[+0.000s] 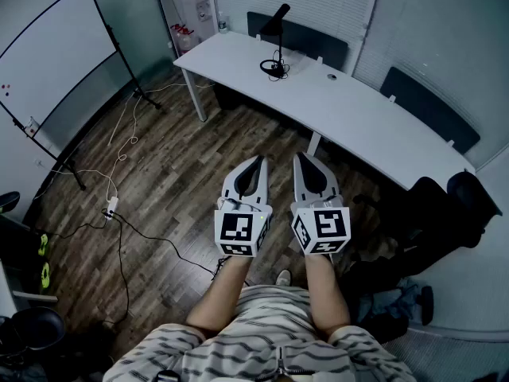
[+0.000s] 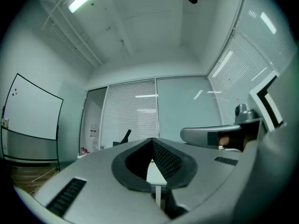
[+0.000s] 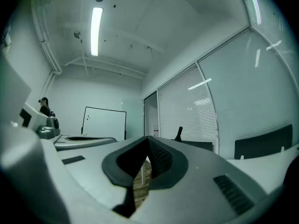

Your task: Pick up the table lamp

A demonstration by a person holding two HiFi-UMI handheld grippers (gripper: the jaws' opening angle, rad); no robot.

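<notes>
The table lamp (image 1: 274,44) is black, with a slanted head, a thin stem and a round base. It stands near the far left end of the long white desk (image 1: 358,118). Its head shows as a small dark shape in the left gripper view (image 2: 126,136) and in the right gripper view (image 3: 178,133). My left gripper (image 1: 258,160) and right gripper (image 1: 300,157) are held side by side over the wooden floor, well short of the desk and pointing level toward it. Both pairs of jaws meet at the tips with nothing between them (image 2: 152,140) (image 3: 148,138).
A whiteboard on a stand (image 1: 56,54) stands at the left. A power strip with cables (image 1: 111,207) lies on the floor. Dark panels (image 1: 429,106) run behind the desk. A black chair with bags (image 1: 433,221) sits at the right.
</notes>
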